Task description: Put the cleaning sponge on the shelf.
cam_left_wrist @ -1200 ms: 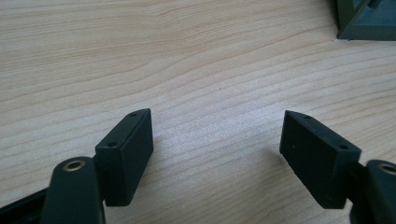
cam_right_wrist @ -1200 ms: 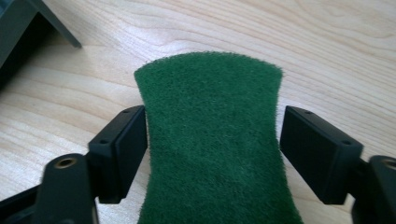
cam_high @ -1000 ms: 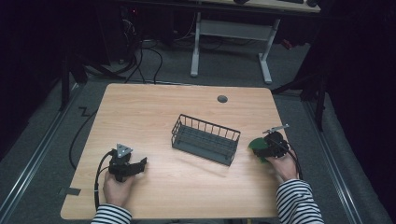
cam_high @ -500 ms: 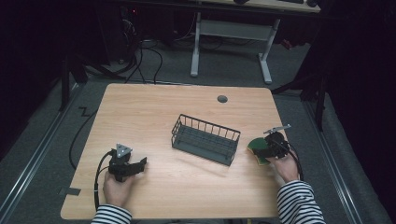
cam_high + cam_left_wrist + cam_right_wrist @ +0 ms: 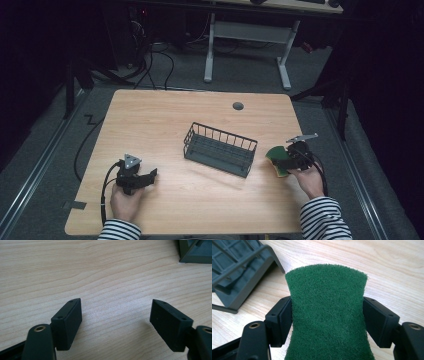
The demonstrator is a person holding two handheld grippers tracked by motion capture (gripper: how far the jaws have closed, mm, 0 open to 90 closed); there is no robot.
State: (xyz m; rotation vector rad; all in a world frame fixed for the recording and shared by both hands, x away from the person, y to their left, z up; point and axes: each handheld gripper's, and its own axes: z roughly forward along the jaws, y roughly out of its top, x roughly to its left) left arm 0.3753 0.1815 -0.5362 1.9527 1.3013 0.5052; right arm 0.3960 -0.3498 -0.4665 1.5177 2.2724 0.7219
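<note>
Right tongs (image 5: 327, 317) are clamped on the sponge (image 5: 327, 315), at 3 o'clock of the basket (image 5: 220, 149) above the counter (image 5: 165, 115). The soft sponge bows in the pinch and could slip out or catch the basket rim. Left tongs (image 5: 116, 320) gape apart, empty.

High cam: above, facing fwd/down. Gripper cams: close, low over table (image 5: 200, 200); all share basket (image 5: 220, 150).
</note>
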